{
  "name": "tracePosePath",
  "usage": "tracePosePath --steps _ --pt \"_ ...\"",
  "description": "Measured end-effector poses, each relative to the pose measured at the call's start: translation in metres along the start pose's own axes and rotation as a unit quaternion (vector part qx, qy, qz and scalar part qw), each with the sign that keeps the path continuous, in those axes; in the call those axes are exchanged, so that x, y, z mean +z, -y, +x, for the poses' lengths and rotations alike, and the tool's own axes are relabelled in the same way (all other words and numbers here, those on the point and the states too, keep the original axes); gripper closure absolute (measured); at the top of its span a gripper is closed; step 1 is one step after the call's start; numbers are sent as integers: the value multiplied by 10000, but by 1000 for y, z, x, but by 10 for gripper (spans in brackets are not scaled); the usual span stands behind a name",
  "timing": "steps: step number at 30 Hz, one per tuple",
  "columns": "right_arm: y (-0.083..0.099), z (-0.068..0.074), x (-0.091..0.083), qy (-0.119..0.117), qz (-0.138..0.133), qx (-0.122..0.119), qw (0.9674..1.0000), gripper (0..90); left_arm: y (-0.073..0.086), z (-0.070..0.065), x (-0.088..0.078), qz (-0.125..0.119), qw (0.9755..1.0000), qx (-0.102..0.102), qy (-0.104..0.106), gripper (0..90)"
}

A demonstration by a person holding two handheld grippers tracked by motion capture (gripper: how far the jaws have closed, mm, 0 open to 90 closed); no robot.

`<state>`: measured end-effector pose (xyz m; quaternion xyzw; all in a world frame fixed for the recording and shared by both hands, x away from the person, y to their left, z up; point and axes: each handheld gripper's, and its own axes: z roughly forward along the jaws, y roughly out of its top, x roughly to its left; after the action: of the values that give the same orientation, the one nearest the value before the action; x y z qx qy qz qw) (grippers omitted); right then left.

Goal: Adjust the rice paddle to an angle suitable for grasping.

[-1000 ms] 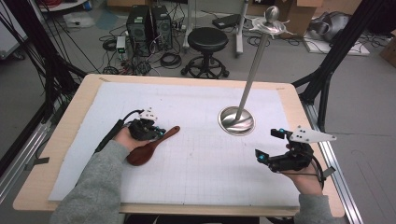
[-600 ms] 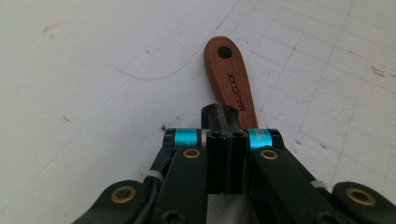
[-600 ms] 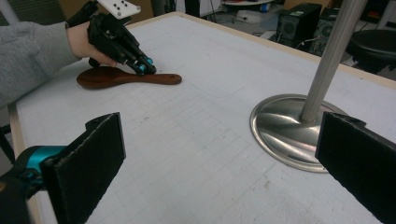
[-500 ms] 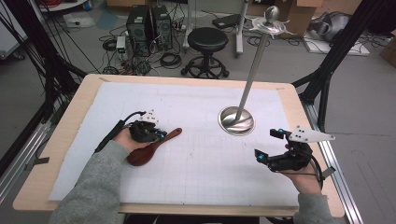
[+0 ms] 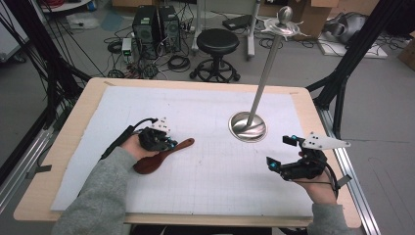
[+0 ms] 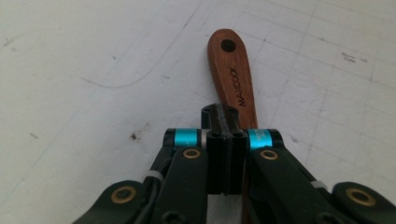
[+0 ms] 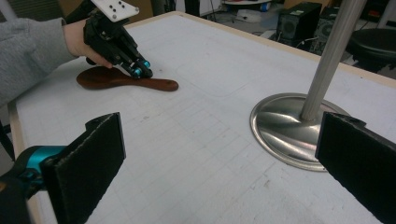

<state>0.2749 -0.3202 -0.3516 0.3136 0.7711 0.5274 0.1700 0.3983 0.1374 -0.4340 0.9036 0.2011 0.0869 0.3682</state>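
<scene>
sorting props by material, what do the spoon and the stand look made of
Spoon: looks like wood, reddish brown with a smooth oiled or varnished sheen; faint grain and a brand name printed on the handle. Stand: looks like metal, likely steel, with a brushed silver finish; the round base mirrors the light and the pole is a plain grey tube.

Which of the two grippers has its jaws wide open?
The right gripper, near the metal stand. Its jaws stand far apart with nothing between them, while the left gripper is shut on the wooden spoon.
</scene>
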Motion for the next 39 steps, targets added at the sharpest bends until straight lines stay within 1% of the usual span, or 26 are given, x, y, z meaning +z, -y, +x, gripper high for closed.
tracePosePath --steps 2,7,10,11,13,14,16,17,19,20,21,22,23,26,28,30,31,32,33,34,36,37,38,39 --pt "0 0 0 -1 0 12 10000 3 -1 -1 -1 55 10000 48 18 896" --pt "1 0 1 8 21 13 10000 3 -2 -5 0 67 9997 162 158 896" --pt "1 0 1 15 35 26 10000 3 -3 -6 1 118 9994 235 237 896" --pt "1 0 1 4 47 33 10000 3 -4 -6 1 151 9993 256 228 896" --pt "2 -1 1 13 55 22 10000 3 -4 -7 1 120 9994 262 217 896" --pt "2 -1 2 17 59 26 10000 3 -5 -7 0 156 9993 291 201 896" --pt "2 0 2 13 85 41 10000 3 -6 -8 -1 114 9995 270 148 895" --pt "2 0 2 12 90 40 10000 3 -7 -8 -3 132 9994 272 144 893" --pt "2 -1 2 11 89 42 10000 3 -8 -8 -7 33 9996 240 141 858" --pt "3 -1 2 10 88 46 10000 3 -8 -8 -9 30 9995 250 176 853" --pt "3 -2 2 10 72 17 10000 3 -9 -9 -11 -14 9996 229 175 832" --pt "2 -2 2 7 71 44 10000 3 -9 -8 -13 -13 9995 254 196 808" --pt "2 -2 2 9 60 49 10000 3 -10 -9 -15 -27 9995 220 211 776" --pt "2 -4 1 33 39 94 9999 3 -12 -13 -20 -99 9994 203 267 708" --pt "2 -4 0 45 -2 87 10000 3 -13 -15 -24 -149 9991 279 268 655" --pt "2 -3 -1 37 -18 64 10000 3 -14 -17 -27 -272 9990 254 264 546" --pt "2 -2 -2 3 -31 89 10000 3 -14 -17 -28 -294 9990 174 280 479" --pt "2 -2 -2 3 -31 89 10000 3 -14 -18 -29 -271 9990 188 286 479" --pt "2 -2 -2 2 -27 94 10000 3 -14 -19 -29 -269 9991 201 273 446" --pt "2 -3 -2 -10 -37 96 9999 3 -14 -21 -29 -242 9992 190 251 402" --pt "2 -5 -1 -5 -53 75 10000 3 -14 -24 -30 -176 9992 273 236 325" --pt "2 -6 0 -11 -59 96 9999 3 -14 -24 -31 -164 9992 275 227 274" --pt "2 -6 0 -21 -46 135 9999 3 -14 -24 -31 -119 9994 203 252 226" --pt "2 -7 2 -28 -53 109 9999 3 -14 -23 -32 -46 9995 134 277 190"
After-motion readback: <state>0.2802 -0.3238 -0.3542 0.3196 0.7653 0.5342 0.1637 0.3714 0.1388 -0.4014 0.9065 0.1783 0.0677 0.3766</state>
